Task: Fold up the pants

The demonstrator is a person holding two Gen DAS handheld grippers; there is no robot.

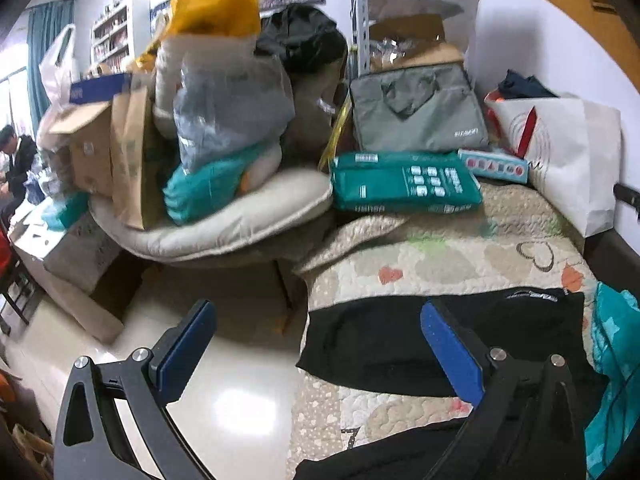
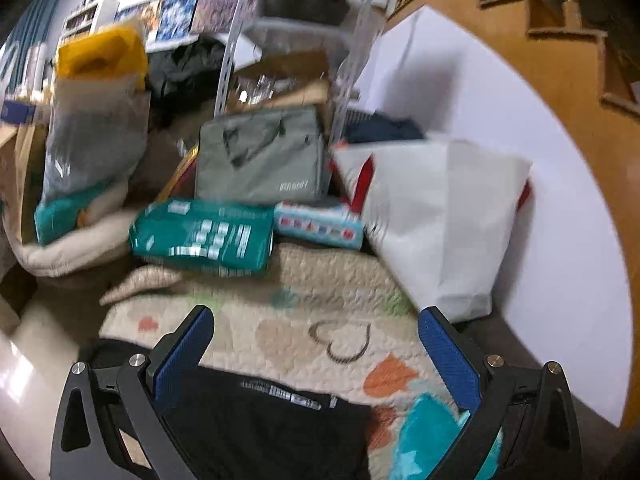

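Black pants (image 1: 384,344) lie flat on a quilt (image 1: 452,256) patterned with hearts, at its near edge beside the pale floor (image 1: 224,392). Left tongs (image 1: 320,344) spread wide, empty, hovering over the pants' left end and the floor. Right tongs (image 2: 316,344) also spread wide, empty, above the pants' labelled hem (image 2: 288,394). Teal cloth (image 2: 428,436) lies just right of the pants. Behind: green pack (image 2: 204,236), grey bag (image 2: 260,156), white bag (image 2: 444,216). Right view blurred.
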